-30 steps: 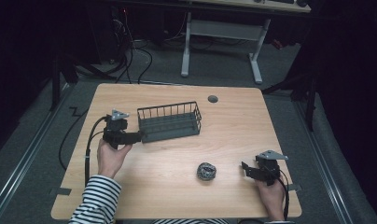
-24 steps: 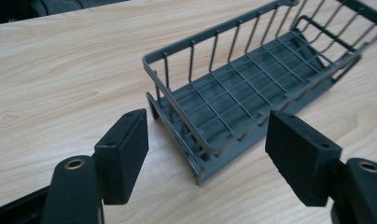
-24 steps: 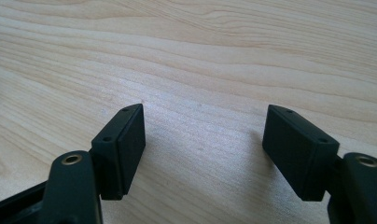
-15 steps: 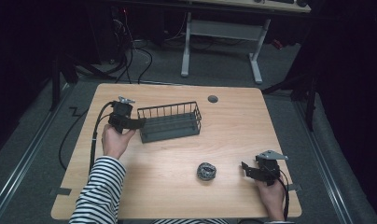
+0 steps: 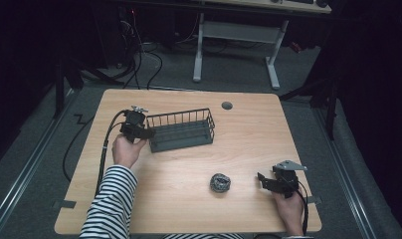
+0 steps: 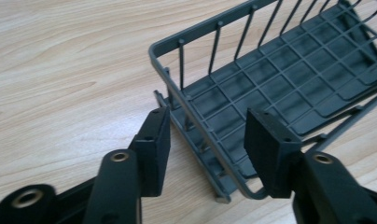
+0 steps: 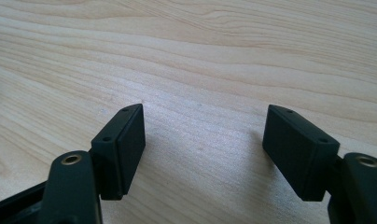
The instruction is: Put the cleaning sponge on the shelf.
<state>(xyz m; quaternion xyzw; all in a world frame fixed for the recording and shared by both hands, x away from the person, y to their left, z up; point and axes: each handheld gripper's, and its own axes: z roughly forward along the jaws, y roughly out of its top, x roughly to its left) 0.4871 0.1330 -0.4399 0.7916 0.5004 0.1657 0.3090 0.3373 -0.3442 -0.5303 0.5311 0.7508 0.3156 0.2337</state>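
Observation:
A dark grey wire basket [image 5: 181,113] stands left of the table's middle. My left gripper [image 5: 145,133] is at its left end. In the left gripper view the basket's short end wall [image 6: 196,32] and corner pass between the jaws of the left gripper [image 6: 205,126]. One pad [image 6: 154,140] is outside the wall and the other pad [image 6: 270,144] is over the basket floor. The jaws have just been closing, with a gap still showing on both sides of the wall. My right gripper [image 5: 262,180] rests at the front right, and the right gripper [image 7: 205,126] is open over bare wood.
A small dark crumpled ball [image 5: 220,182] lies on the table [image 5: 249,139] just left of the right gripper. A round cable hole [image 5: 227,105] sits near the far edge. A black cable trails off the left edge.
The left hand has moved away from the person and right, onto the basket's left end, and its jaws stand narrower. The basket, the ball and the right hand have kept still.

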